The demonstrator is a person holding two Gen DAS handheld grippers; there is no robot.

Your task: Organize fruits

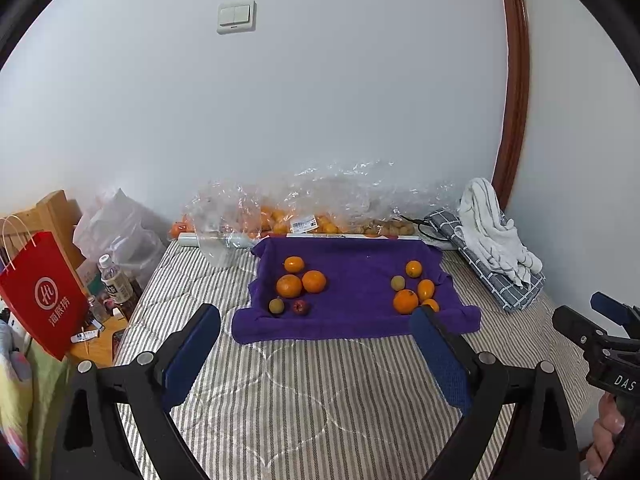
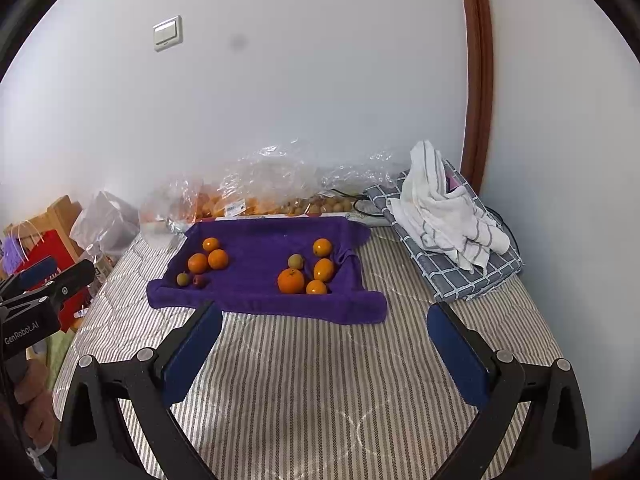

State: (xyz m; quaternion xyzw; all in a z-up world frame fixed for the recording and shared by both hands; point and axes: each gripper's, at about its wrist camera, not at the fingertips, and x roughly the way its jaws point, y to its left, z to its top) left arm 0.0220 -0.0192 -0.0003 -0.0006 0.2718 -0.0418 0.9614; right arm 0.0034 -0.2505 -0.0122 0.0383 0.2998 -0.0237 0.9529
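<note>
Fingers (image 2: 192,344) of both grippers spread, fruits (image 2: 291,281) well ahead, untouched

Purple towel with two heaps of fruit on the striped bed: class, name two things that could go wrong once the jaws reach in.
1. The oranges in the right heap touch; gripping one may roll its neighbours.
2. The purple towel lies loose on the soft striped mattress; a nudge could bunch it and scatter the left heap.

The left tongs' (image 1: 316,320) finger partly hides the nearest orange (image 1: 431,304).
</note>
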